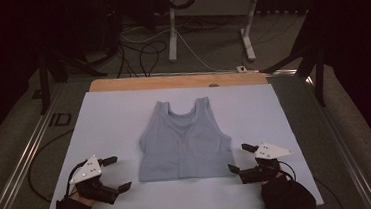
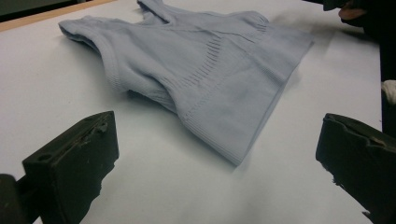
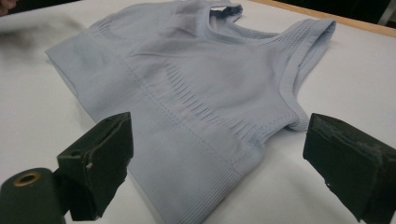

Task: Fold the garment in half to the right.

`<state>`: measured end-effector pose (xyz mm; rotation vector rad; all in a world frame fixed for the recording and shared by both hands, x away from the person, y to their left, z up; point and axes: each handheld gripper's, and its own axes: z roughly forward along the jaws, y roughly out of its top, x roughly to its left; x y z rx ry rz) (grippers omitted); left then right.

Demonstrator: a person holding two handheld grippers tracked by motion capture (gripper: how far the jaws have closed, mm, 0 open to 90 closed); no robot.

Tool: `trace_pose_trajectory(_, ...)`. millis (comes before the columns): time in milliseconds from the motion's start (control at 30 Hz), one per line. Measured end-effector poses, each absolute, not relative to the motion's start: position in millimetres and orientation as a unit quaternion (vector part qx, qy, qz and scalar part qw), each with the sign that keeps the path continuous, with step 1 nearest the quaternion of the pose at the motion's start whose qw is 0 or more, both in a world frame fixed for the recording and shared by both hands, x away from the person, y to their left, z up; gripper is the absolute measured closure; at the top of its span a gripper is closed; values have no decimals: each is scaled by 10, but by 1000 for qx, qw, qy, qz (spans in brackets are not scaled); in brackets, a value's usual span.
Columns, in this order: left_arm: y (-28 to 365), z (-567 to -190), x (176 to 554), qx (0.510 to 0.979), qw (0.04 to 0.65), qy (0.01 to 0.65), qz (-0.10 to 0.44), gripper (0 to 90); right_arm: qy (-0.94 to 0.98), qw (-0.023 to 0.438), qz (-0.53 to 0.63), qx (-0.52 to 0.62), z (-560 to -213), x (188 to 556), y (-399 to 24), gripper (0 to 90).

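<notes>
On white worktop (image 1: 104,121): pale blue ribbed cropped top (image 1: 185,140) flat; left gripper (image 1: 117,174), right gripper (image 1: 242,159) flanking hem, fingers wide apart, empty.

The high view looks down from above the near side of the table (image 1: 101,141), facing forward to the far edge and the floor behind; it sits far off and sees the whole top. The left gripper view sits low by the near left corner, very close to the light blue top (image 2: 201,70), facing right and far; the right gripper view sits low at the near right, facing left and far; all three share the light blue top.
</notes>
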<state>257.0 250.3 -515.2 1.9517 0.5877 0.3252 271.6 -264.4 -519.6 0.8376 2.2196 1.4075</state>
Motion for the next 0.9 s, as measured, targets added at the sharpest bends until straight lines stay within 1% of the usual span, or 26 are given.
trace_pose_trajectory(300, 2464, -5138, 2562, 815, 510, 240, 130, 4, 792, 180, 502, 297, -5179, 2724, -2603, 85)
trace_pose_trajectory(467, 2415, -5098, 2549, 820, 508, 232, 127, 4, 784, 169, 515, 302, -5115, 2720, -2602, 85)
trace_pose_trajectory(700, 2336, -5011, 2558, 822, 509, 226, 116, 4, 782, 180, 521, 290, -4927, 2693, -2570, 85)
trace_pose_trajectory(900, 2277, -4889, 2590, 830, 502, 219, 106, 4, 784, 193, 517, 284, -4745, 2786, -2527, 85)
